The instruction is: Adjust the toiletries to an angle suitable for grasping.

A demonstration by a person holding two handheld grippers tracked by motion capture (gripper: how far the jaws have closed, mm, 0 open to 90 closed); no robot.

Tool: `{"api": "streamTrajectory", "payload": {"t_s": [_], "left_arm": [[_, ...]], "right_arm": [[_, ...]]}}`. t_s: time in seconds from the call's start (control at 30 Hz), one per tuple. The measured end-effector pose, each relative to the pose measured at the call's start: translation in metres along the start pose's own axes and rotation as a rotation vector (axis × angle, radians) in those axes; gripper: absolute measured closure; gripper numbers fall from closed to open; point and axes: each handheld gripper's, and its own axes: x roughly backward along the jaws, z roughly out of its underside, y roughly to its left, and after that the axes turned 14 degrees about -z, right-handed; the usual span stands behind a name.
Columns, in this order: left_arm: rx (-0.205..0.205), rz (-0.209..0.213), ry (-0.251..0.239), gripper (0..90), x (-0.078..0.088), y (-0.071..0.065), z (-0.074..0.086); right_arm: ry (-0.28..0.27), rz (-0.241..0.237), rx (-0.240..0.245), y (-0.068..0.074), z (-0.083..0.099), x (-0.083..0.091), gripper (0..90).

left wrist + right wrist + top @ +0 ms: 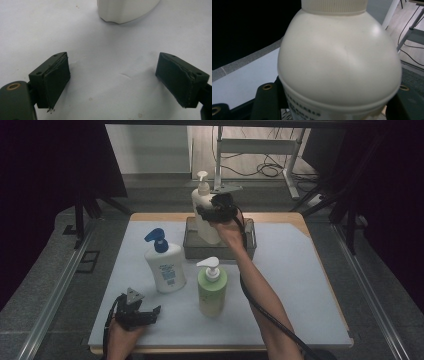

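A: Down at the near edge, the left gripper rests on the pale grey table mat, jaws spread wide, nothing between them.

B: Moving right: white pump bottle with a blue cap, then the green pump bottle.

A: Farther back, the right gripper clamps the cream-white pump bottle, upright in the grey metal basket.

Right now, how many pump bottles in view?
3: cream bottle clamped in the right hand-held gripper over the grey basket; blue-pump bottle left of centre; green bottle at centre.
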Motion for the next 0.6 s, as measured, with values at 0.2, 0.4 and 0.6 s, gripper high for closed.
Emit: {"api": "streamTrajectory", "payload": {"t_s": [0.2,0.4,0.6], "left_arm": [[0.000,-0.001,0.000,12.0,0.000,0.000,0.000],[-0.001,-0.001,0.002,12.0,0.000,0.000,0.000],[-0.001,0.000,0.002,12.0,0.000,0.000,0.000]], "right_arm": [[0.010,0.007,-0.004,-0.005,0.006,-0.013,38.8],[0.024,0.005,-0.013,-0.008,0.015,-0.024,38.8],[0.035,0.001,-0.011,-0.008,0.022,-0.029,38.8]]}}
